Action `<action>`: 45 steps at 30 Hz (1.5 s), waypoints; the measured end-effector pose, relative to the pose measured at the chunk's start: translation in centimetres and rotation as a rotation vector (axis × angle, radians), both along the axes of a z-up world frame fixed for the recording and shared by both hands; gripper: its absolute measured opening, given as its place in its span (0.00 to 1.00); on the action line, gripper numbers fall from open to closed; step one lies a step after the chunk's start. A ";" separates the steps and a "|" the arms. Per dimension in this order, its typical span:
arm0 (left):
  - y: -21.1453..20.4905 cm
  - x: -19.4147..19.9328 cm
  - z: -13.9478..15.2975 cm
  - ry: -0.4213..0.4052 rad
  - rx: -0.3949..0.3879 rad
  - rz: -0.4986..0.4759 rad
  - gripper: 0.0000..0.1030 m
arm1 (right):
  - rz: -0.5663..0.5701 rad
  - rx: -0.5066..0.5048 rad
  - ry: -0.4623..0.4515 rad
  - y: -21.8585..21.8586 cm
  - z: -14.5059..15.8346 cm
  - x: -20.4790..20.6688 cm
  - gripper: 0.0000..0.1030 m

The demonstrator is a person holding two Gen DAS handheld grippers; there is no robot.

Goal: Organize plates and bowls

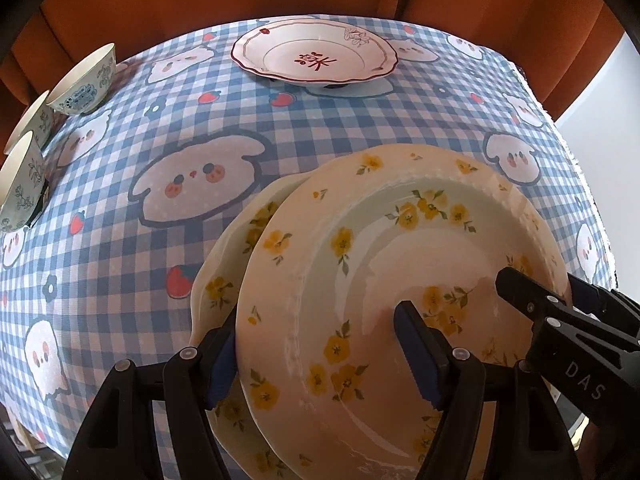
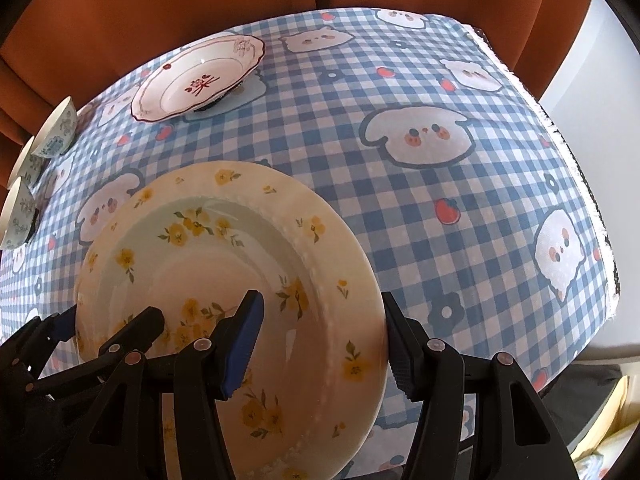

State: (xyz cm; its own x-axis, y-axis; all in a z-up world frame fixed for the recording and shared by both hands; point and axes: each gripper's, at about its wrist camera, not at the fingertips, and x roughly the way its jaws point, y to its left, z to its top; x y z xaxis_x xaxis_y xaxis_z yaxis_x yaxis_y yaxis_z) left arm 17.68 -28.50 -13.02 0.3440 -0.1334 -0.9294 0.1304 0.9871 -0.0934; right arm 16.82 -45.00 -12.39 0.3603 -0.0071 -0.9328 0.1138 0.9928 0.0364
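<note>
While both grippers straddle opposite rims of the top yellow-flower plate (image 1: pixel 400 280), it sits stacked on a matching plate (image 1: pixel 224 280) near the table's (image 1: pixel 160 120) front edge. Left gripper (image 1: pixel 316 352) and right gripper (image 2: pixel 320 344): jaws roughly half open, one finger over the well, one outside the rim; can't tell if the pads press. Likely step: setting the plate down w/ the stack; next needs release & clean pull-back. Only the left view shows the lower plate clearly; red-trim plate (image 2: pixel 196 80) & bowls (image 1: pixel 80 80) wait at far/left edges.
</note>
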 end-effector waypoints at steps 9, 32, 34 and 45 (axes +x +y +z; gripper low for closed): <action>-0.2 0.0 -0.1 -0.008 0.021 0.002 0.75 | -0.006 -0.017 0.006 0.0 -0.4 0.1 0.59; 0.3 -1.0 0.8 -0.045 0.159 0.001 0.81 | -0.021 -0.083 -0.022 0.8 0.5 -0.6 0.44; 0.7 -0.9 0.7 -0.036 0.149 0.016 0.81 | -0.014 -0.085 -0.016 1.1 0.4 -0.7 0.44; 1.2 -1.4 0.7 -0.031 0.132 0.046 0.81 | 0.038 -0.121 0.012 2.9 -0.2 -1.0 0.42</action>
